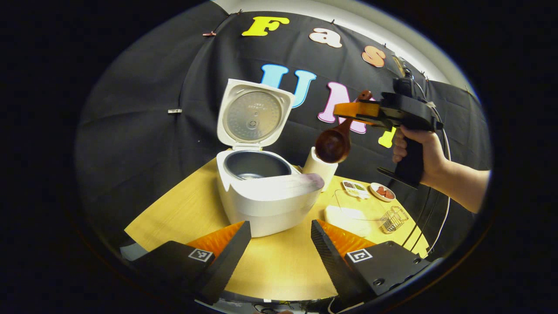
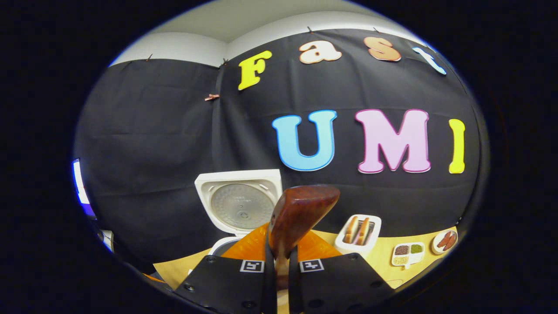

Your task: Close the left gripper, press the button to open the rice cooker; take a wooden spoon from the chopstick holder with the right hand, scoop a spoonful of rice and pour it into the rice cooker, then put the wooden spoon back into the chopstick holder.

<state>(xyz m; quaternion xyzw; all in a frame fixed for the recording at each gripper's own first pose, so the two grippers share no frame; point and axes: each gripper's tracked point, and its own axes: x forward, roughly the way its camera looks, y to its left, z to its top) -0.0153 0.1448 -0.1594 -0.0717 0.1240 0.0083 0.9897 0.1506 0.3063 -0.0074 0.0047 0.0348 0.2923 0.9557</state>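
Although the cooker (image 1: 261, 192) already stands open, its lid (image 1: 254, 114) upright and its pot (image 1: 255, 165) showing dark with no rice visible, the scooping step looks not yet done. Nearest in the left gripper view, the left gripper (image 1: 280, 244) hangs released, jaws apart and clasping nothing, low over the table (image 1: 279, 270) just in front of the cooker. Beyond the cooker stands a pale cylindrical holder (image 1: 320, 168); farther right lie a clear container (image 1: 351, 213) with white contents, a small wire rack (image 1: 392, 220) and two food dishes (image 1: 368, 189). Above the holder, the right gripper (image 1: 348, 111) is clenched on the spoon (image 1: 333, 144) by its handle, the bowl hanging down and tilted toward the cooker. A hand (image 1: 418, 150) grips the tool's handle upright, forearm reaching in level from the right. In the right gripper view the spoon stands between the closed jaws, bowl foremost.

Risks, as judged: the handle is round and pinched near its upper end, so the spoon may pivot or slip under load. A tilted bowl would spill rice on the table. A low sweep could strike the lid or the holder.
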